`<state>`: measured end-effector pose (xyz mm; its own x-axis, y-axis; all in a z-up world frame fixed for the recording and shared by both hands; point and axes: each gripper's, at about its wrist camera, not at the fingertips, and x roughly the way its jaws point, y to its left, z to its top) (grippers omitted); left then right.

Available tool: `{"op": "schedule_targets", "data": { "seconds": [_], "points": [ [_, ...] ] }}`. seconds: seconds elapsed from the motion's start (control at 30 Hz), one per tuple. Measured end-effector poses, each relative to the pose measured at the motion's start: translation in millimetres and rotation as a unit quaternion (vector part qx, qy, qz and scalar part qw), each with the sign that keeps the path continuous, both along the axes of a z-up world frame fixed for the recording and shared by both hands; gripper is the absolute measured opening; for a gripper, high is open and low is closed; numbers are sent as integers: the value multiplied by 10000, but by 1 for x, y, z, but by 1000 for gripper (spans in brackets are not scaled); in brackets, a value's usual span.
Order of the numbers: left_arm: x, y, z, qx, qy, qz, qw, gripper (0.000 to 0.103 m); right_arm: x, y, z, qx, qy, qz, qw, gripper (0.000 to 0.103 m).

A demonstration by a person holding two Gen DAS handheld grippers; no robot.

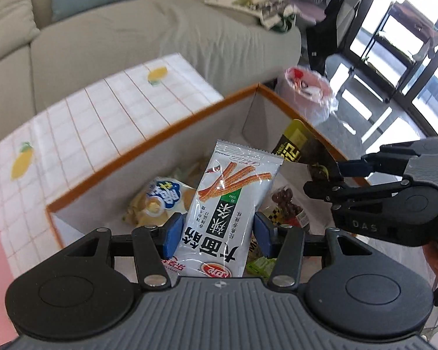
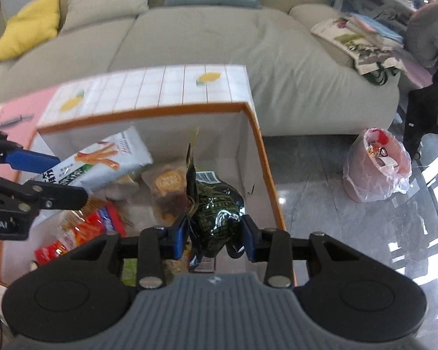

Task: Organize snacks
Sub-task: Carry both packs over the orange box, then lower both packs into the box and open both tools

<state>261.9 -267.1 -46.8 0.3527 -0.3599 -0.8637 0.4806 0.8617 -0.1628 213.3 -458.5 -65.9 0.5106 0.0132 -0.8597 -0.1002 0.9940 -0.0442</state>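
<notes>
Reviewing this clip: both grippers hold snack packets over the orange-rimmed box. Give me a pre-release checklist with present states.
1. Left gripper clamped on white snack packet: ok.
2. Right gripper clamped on dark green packet: ok.
3. Both packets over the orange-rimmed box: ok.
4. Grippers apart, not touching each other: ok.
5. Free space below among snacks already inside: cannot tell.

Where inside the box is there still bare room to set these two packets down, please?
The box floor looks barest along its right wall, beside the dark green packet in the right gripper. The middle and left are crowded with loose snacks, under the white packet held by the left gripper.
</notes>
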Motion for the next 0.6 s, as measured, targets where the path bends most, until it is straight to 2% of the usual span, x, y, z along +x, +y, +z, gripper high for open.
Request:
{"op": "schedule_targets", "data": {
  "seconds": [0.13, 0.27, 0.5, 0.6],
  "points": [
    [6, -8, -11, -40, 164, 17, 9999, 59, 12, 7, -16, -379, 264, 165, 9988, 37],
    [10, -13, -18, -49, 203, 154, 9997, 59, 21, 6, -29, -637, 471, 76, 9968, 37],
    [16, -21, -23, -126, 314, 388, 9987, 59, 25, 5, -31, -594, 519, 69, 9969, 38],
    [16, -19, -19, -201, 275, 415, 9986, 59, 22, 3, -24, -525, 436, 28, 9977, 45]
  ]
}}
